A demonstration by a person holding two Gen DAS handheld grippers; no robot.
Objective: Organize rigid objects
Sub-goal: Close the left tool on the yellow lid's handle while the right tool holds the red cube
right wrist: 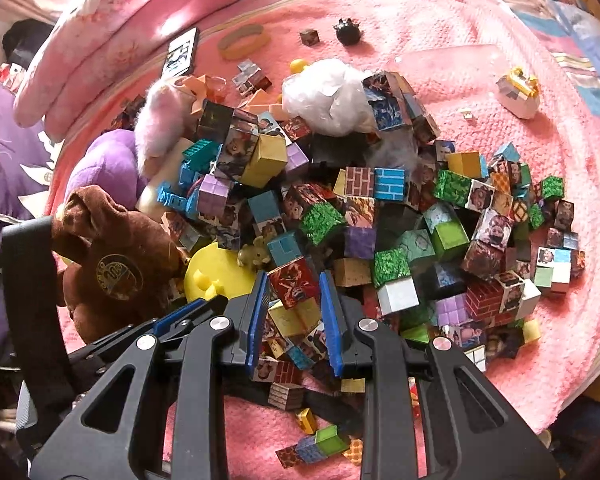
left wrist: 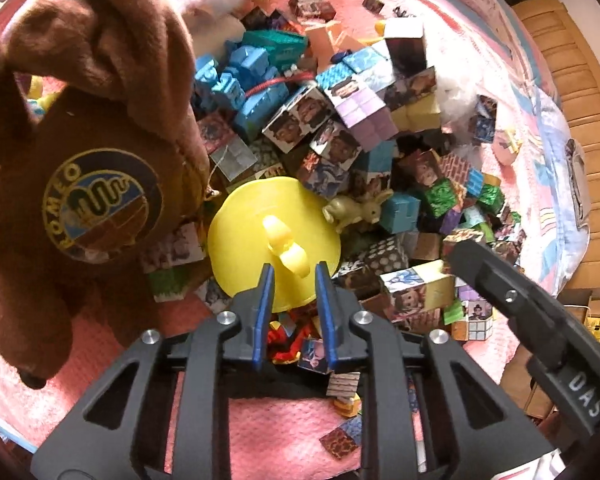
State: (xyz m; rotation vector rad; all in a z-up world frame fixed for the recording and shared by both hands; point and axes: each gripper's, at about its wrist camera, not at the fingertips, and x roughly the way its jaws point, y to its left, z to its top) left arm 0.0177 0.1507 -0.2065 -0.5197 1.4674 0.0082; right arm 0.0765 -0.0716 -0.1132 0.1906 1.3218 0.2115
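1. Yellow plastic drew our left gripper [left wrist: 291,276]: its jaws stood spread on either side of the little knob of the yellow disc [left wrist: 256,220], close to it but, as far as we could tell, not yet pinching, because the knob looked like the one easy handle on a flat piece.
2. We saw the disc lying at the near edge of the pile of picture cubes [right wrist: 380,216] on the pink blanket [right wrist: 460,60] of the bed, half tucked under the brown plush bear [left wrist: 100,168], with a small beige animal figure [left wrist: 358,210] touching its far rim.
3. We held our right gripper [right wrist: 294,284] just beside the left one, jaws spread around a red-faced cube [right wrist: 294,282] at the front of the heap; whether the pads touched it we could not tell.
4. We judged the sorting barely begun: the rigid pieces lay jumbled with soft toys, among them a purple plush [right wrist: 108,164] and a white bag [right wrist: 328,96].
5. We expected the bear to snag the disc on lifting.
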